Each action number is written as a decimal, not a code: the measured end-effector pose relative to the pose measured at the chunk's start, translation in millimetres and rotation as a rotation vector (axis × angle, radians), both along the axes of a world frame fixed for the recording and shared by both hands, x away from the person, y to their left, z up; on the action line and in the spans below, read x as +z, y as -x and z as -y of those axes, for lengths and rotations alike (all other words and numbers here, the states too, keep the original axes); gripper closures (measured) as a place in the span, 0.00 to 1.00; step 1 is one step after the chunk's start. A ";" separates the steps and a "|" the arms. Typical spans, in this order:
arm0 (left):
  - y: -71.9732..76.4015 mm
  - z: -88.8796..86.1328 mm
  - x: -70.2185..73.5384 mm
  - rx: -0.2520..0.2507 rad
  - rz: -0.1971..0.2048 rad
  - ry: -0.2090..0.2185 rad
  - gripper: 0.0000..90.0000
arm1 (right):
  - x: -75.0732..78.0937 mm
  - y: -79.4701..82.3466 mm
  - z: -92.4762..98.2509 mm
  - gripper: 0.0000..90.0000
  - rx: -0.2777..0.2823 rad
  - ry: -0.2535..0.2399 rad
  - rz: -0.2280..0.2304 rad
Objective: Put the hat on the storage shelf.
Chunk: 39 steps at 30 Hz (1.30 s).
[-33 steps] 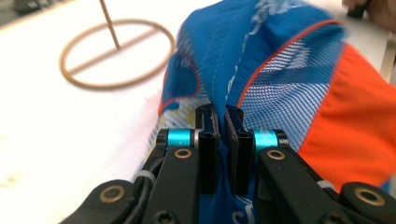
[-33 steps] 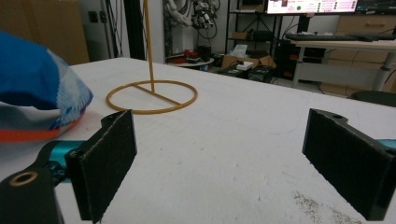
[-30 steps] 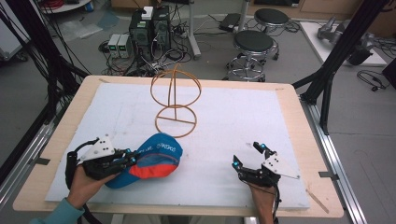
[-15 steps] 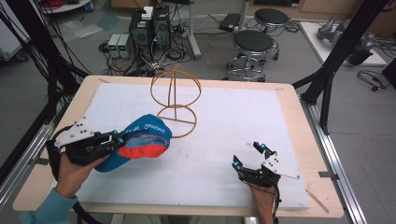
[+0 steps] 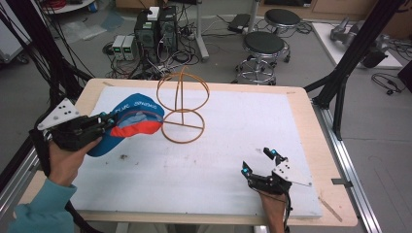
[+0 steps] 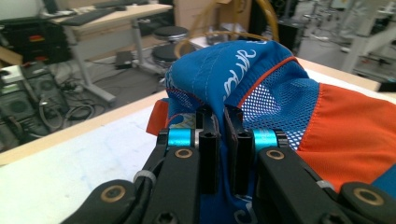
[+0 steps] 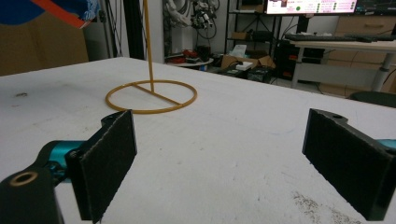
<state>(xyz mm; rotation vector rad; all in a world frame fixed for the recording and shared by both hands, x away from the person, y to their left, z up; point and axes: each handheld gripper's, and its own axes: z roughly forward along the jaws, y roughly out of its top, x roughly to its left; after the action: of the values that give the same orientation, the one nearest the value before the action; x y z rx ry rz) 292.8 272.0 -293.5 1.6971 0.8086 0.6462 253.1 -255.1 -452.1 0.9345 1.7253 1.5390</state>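
Cap (image 5: 128, 124) hangs above the table's left side, just beside the wire stand (image 5: 182, 109), clenched at its fabric by the left gripper (image 5: 104, 121). Lifting higher should clear the dome before lowering. Right gripper (image 5: 260, 161) rests released.

The cap (image 6: 261, 88) is soft cloth, blue woven panels with stitched seams, open white-and-blue mesh at its middle and a smooth matt orange panel at the frame's right. The left tool (image 6: 222, 140) pinching it is matt black plastic with glossy anodised blue metal sleeves and brass-looking rivets; the right tool (image 7: 224, 154) shows rough, grainy black pads. The bench (image 5: 301, 104) is pale bare wood at its rim under a matt white sheet, scuffed and smudged, and the stand (image 5: 183, 104) on it is thin, smooth tan wire or cane.
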 end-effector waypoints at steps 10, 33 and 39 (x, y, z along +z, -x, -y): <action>-17.5 -1.9 7.4 0.070 0.000 0.062 0.95 | 0.0 0.0 -0.1 0.10 0.001 0.002 0.001; -67.7 3.2 42.1 0.117 -0.014 0.087 0.95 | 0.1 -0.3 -0.9 0.10 0.000 0.010 0.001; -80.7 8.1 53.2 0.122 -0.014 0.091 0.95 | 0.2 -0.2 -0.9 0.10 0.004 0.009 -0.002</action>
<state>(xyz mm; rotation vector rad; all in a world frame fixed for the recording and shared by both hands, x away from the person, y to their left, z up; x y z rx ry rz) 373.5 263.9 -240.3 1.5806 0.9437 0.6711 253.3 -254.2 -451.9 0.9299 1.7349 1.5321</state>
